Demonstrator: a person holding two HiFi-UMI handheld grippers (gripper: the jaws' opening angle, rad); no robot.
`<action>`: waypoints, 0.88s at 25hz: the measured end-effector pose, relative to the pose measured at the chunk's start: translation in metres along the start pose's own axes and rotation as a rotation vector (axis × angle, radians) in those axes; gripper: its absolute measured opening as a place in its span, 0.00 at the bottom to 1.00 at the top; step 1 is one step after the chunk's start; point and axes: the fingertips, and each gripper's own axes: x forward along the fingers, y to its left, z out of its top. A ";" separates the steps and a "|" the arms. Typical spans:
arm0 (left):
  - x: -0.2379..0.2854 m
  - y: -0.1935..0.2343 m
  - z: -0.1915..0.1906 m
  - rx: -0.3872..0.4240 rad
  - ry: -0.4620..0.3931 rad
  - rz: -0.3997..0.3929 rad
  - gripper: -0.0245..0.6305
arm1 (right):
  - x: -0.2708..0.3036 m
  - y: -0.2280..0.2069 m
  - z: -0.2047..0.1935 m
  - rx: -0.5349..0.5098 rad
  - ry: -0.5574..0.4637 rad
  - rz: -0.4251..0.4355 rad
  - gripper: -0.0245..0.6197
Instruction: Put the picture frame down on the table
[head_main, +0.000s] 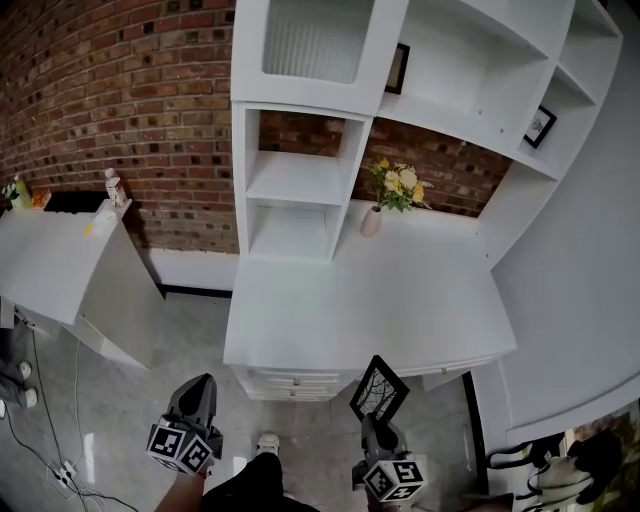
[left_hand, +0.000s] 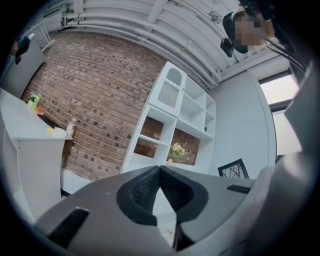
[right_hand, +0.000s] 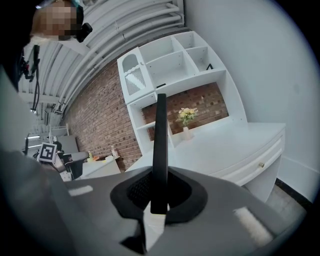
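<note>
At the bottom of the head view the left hand-held gripper (head_main: 197, 398) is closed on nothing. The right hand-held gripper (head_main: 374, 420) pinches the picture frame (head_main: 379, 388) by one thin edge, upright above the floor (head_main: 190, 340), just short of the desk (head_main: 400, 300). So narrow a hold may let the frame swivel, slip and drop, or clip the desk's front edge; farther back, the flower vase (head_main: 371, 221) could be knocked.

No readable text — none anywhere
</note>
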 end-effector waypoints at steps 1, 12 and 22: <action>0.006 0.003 0.000 0.001 0.003 -0.004 0.02 | 0.005 -0.001 0.000 -0.002 0.004 -0.006 0.09; 0.062 0.043 0.004 -0.023 0.031 -0.018 0.02 | 0.064 0.004 0.009 0.020 0.028 -0.030 0.09; 0.118 0.058 0.004 -0.020 0.058 -0.076 0.02 | 0.109 -0.002 0.014 -0.014 0.039 -0.068 0.09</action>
